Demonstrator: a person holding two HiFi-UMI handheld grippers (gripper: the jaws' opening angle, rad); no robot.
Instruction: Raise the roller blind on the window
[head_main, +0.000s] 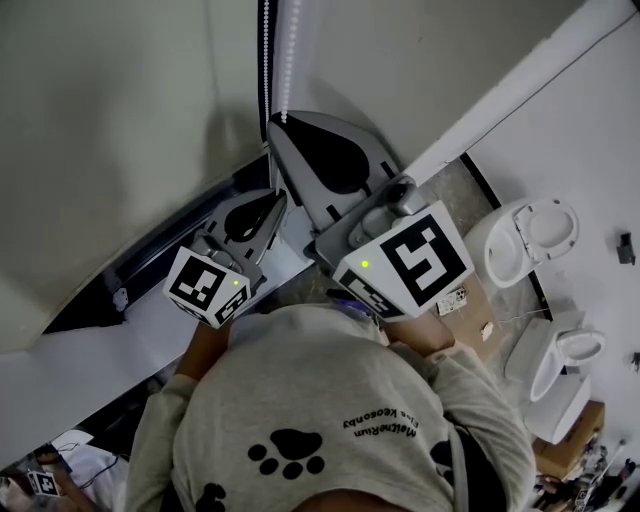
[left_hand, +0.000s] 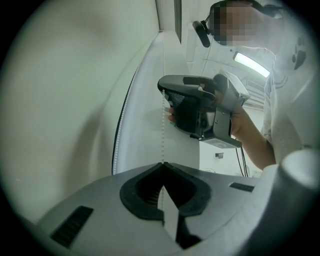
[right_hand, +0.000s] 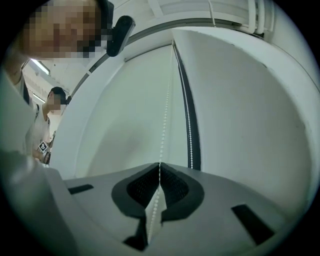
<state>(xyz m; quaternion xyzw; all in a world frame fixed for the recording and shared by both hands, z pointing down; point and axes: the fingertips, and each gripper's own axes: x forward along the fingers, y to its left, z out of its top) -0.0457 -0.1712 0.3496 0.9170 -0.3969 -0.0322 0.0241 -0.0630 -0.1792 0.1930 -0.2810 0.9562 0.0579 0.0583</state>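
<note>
Both pairs of fingers are pinched shut on the white bead chain (head_main: 290, 60). Our right gripper (right_hand: 160, 164) grips it higher up and our left gripper (left_hand: 162, 164) just below, on the same strand. Left of the chain, seen from the head, the pale roller blind (head_main: 120, 130) hangs lowered over the window.

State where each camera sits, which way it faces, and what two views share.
Head view: on the person's head, looking steeply down; shows the shirt, left hand-held gripper and right hand-held gripper, both on the bead chain.
Left gripper view: on the left hand-held gripper, looking along its shut jaws; shows the person's right hand holding the right hand-held gripper.
Right gripper view: on the right hand-held gripper, looking along the chain; the person's head shows upper left.
Shared: all show the bead chain.
</note>
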